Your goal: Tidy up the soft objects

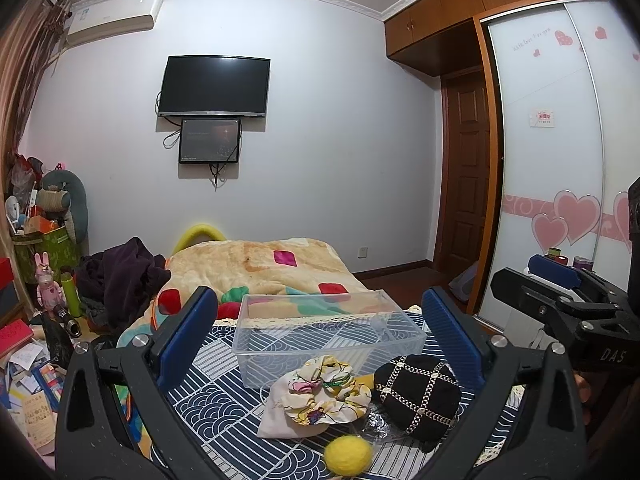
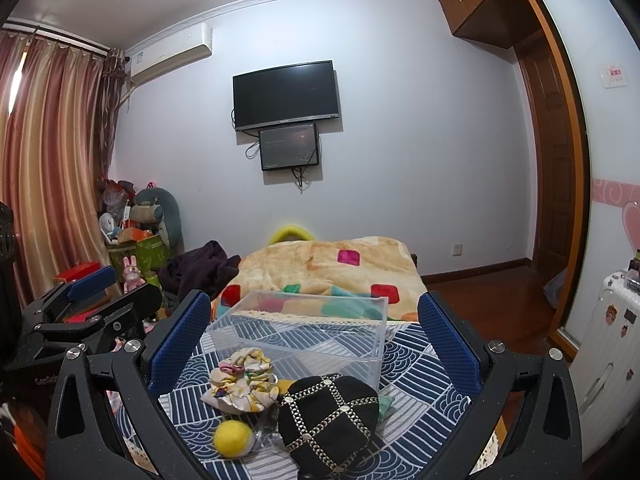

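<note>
While both claws, the left claw (image 1: 318, 334) and right claw (image 2: 314, 338), hang spread apart and empty, the floral scrunchie (image 1: 330, 390), black studded pouch (image 1: 418, 394) and yellow felt ball (image 1: 347, 455) lie low in frame, just before the empty clear bin (image 1: 328, 334), likely awaiting sorting.

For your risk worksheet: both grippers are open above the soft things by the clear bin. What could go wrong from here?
1. The yellow felt ball is round and lies loose near the cloth's near edge; a nudge may roll it off.
2. The floral scrunchie rests on a pale pouch, so a grab may lift both.
3. The light clear bin could slide if bumped.
</note>
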Motion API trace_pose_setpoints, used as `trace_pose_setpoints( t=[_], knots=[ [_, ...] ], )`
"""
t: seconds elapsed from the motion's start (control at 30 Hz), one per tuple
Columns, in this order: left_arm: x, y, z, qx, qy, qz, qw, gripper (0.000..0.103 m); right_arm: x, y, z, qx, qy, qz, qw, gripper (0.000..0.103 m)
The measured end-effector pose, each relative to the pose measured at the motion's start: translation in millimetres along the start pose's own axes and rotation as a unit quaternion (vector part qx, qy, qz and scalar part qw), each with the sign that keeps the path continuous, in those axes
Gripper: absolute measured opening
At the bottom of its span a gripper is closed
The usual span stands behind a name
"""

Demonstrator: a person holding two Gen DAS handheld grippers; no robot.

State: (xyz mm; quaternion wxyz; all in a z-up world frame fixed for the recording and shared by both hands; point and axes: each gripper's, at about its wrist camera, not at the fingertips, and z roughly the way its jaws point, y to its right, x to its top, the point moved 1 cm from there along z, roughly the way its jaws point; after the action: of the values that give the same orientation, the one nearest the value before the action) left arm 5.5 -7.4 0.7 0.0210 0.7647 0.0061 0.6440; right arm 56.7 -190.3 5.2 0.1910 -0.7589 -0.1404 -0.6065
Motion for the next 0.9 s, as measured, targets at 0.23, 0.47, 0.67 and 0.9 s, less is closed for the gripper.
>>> trace_pose_setpoints(
  t=[0.23,0.47,0.67,0.9],
  knots=[
    [-0.5,0.6,-0.7,-0.001,0.000,-0.001,1.0000,0.103,0.0,-0.1,0.2,0.002,-0.001,0.002,1.000,0.103],
    [2.6,-0.6,-1.9,-0.003,0.001,-0.004,1.0000,0.103,-0.7,-2.5,1.7,0.004,-0.003,0.002,1.000,0.103],
    [-0.5,-4.1,3.6,0.000,-0.011,-0.006,0.9999,0.103,-1.6,-2.0,2.9,0.002,-0.006,0.002,1.000,0.103],
    [-30.5,-17.2,39.5,-0.020,-0.087,-0.031,0.9955,0.103,-16.4,5.8,18.7,-0.013,-0.043,0.003,0.999,0.103]
  ],
)
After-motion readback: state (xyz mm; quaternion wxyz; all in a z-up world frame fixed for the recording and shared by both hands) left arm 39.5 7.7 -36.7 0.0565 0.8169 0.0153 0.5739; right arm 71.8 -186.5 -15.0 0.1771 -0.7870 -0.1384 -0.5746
